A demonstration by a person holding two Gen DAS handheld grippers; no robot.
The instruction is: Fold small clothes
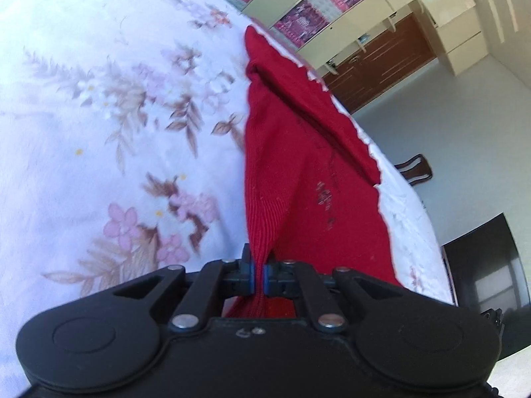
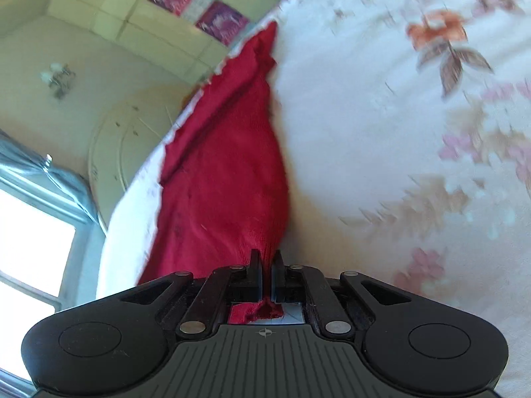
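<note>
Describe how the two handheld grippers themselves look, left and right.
Left gripper: matte black body, two round lobes, silver rivets on the linkage bars, blue pads on the fingers. Right gripper: same black build and rivets, plus a ribbed grey plate bearing a small crosshair mark.

Left gripper: jaws clamped tight, red fabric pinched between the blue pads, pointing forward and down. Right gripper: same pose, jaws closed on a bunched edge of the same fabric, nose angled down.
</note>
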